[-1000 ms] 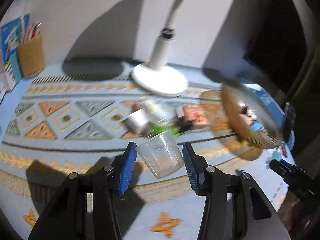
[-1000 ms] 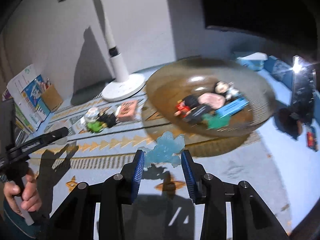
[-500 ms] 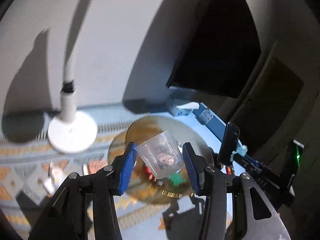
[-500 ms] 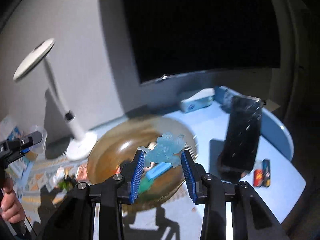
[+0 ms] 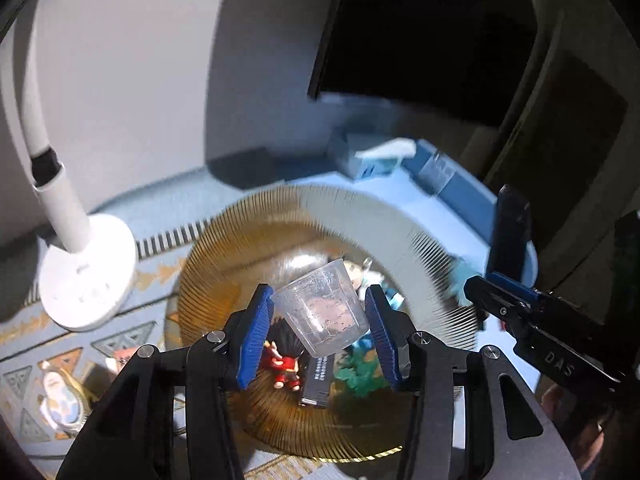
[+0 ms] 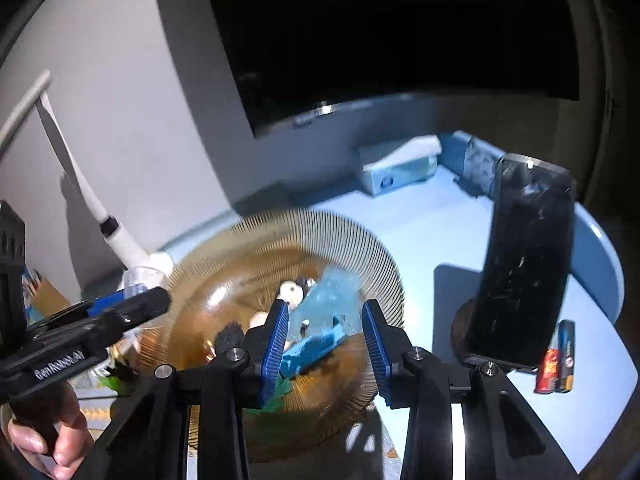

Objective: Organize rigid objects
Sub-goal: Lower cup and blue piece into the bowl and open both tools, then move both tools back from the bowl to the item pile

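In the left wrist view my left gripper [image 5: 316, 300] is shut on a clear plastic measuring cup [image 5: 322, 314], tilted, held above an amber ribbed glass bowl [image 5: 208, 264]. In the bowl lie a red figurine [image 5: 286, 364], a black block [image 5: 316, 380] and a green piece [image 5: 360, 374]. In the right wrist view my right gripper [image 6: 325, 312] is shut on a pale blue translucent figure [image 6: 330, 298], also over the bowl [image 6: 376, 256], above a blue block [image 6: 316, 350]. Each gripper shows in the other's view: the left gripper [image 6: 120, 308] at the left, the right gripper [image 5: 500, 304] at the right.
A white desk lamp [image 5: 86, 272] stands left of the bowl on a patterned mat [image 5: 24, 376]. A dark phone on a stand [image 6: 524, 264], two batteries [image 6: 556, 360] and a tissue box [image 6: 396, 168] sit to the right. A dark monitor [image 6: 400, 32] is behind.
Both grippers have swung right from the patterned mat to above the bowl, carrying the cup and the blue figure. Their grips have not changed.
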A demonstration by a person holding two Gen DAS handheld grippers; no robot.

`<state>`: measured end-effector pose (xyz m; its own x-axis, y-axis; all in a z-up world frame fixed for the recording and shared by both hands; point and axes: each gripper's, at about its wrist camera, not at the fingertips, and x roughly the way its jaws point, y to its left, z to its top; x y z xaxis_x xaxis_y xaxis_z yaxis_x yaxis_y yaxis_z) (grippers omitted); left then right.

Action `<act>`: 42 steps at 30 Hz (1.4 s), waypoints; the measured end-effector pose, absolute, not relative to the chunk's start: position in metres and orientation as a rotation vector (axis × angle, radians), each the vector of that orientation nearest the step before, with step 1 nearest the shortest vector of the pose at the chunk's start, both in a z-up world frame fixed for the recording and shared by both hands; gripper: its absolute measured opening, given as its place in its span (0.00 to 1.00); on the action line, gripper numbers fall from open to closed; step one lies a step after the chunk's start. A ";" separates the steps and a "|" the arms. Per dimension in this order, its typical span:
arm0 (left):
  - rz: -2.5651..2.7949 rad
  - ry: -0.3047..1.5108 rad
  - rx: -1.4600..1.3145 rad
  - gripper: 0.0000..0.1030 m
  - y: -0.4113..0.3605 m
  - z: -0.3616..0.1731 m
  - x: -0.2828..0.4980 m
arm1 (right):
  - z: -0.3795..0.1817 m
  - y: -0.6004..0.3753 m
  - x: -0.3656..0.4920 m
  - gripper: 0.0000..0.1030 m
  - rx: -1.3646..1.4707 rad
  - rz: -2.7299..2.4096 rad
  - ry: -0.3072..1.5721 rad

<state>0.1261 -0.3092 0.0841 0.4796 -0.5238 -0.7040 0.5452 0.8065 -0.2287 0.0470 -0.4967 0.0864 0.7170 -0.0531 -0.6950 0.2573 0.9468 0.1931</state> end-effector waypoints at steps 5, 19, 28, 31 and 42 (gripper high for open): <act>-0.609 0.889 0.092 0.43 -0.320 0.060 0.130 | 0.064 -0.493 0.056 0.36 0.256 -0.210 0.833; -0.590 0.827 0.112 0.81 -0.306 0.081 0.110 | 0.073 -0.481 0.032 0.61 0.190 -0.220 0.798; -0.544 0.729 0.019 0.81 -0.229 0.120 0.071 | 0.105 -0.458 -0.003 0.74 0.204 -0.167 0.702; -0.503 0.692 -0.056 0.81 -0.189 0.133 0.060 | 0.113 -0.441 -0.009 0.74 0.187 -0.131 0.692; -0.160 0.484 -0.060 0.96 -0.071 0.155 -0.014 | 0.108 -0.361 -0.010 0.77 0.152 0.040 0.708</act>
